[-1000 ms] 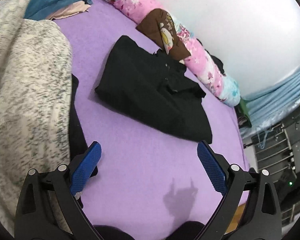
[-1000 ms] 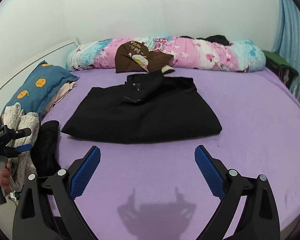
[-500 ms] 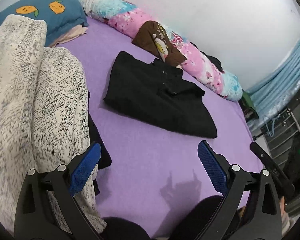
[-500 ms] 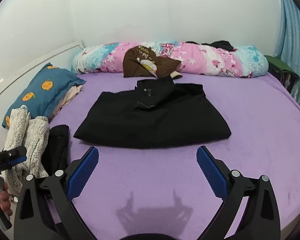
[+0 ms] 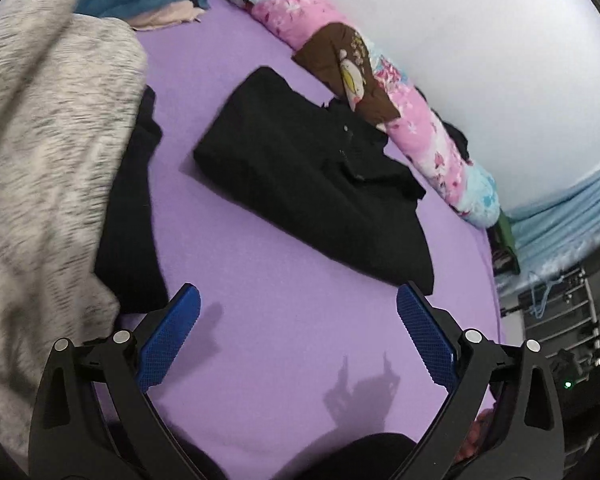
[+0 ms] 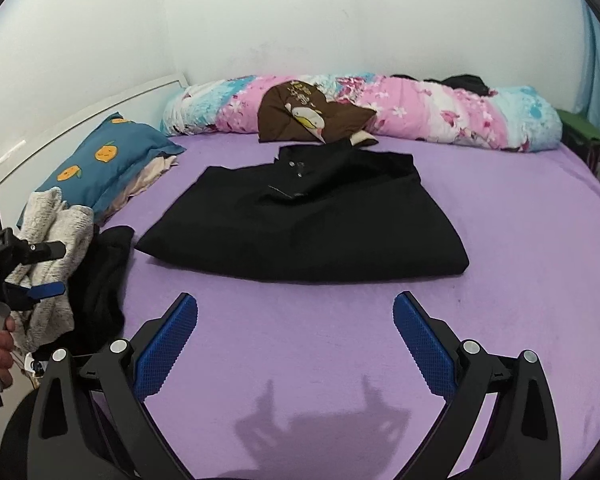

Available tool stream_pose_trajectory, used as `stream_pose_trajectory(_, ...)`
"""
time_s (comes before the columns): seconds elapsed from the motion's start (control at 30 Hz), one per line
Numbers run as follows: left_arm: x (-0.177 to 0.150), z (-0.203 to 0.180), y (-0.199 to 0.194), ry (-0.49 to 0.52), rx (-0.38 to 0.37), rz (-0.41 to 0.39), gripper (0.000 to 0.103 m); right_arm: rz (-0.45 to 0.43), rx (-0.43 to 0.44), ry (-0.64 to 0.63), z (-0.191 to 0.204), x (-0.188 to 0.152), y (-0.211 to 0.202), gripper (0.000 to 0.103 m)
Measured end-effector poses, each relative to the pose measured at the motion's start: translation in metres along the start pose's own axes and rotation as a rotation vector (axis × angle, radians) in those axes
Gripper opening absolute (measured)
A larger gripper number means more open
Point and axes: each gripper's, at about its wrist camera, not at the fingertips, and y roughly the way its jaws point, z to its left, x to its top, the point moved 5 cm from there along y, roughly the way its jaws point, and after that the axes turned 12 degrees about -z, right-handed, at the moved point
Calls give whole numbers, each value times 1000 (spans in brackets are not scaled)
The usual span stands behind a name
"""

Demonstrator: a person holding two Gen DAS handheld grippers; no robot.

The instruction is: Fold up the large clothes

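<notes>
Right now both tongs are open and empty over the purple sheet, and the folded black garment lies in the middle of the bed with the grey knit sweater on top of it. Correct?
Not quite. The grey knit sweater is not on the folded black garment; the right wrist view shows it heaped apart at the bed's left edge. The left tongs and right tongs are indeed open and empty over the purple sheet.

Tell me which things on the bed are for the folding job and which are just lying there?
For the job:
black garment, already folded flat
grey sweater heaped at the bed's edge
dark clothing beside it
left gripper and right gripper, both open and empty

Just lying about:
blue pillow
flowered quilt
brown cushion
</notes>
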Motion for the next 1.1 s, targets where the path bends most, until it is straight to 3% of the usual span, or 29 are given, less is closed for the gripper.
stream_pose_trajectory(0.3,30,10,83,-109,-23,53,95,4,-54,6,-16,-6,30,96)
stream_pose_trajectory(0.53,56,41,137,-213,-48,13,95,54,-89,-75,-6,-8,65,96)
stream_pose_trajectory(0.67,60,57,163,-205,-3,-17,95,60,-103,-119,7,-7,81,96)
stream_pose_trajectory(0.83,49,84,197,-337,2,-27,95,59,-80,-230,32,-2,102,96)
stream_pose_trajectory(1.1,56,90,216,-271,-9,-67,95,70,-63,-277,48,0,153,96)
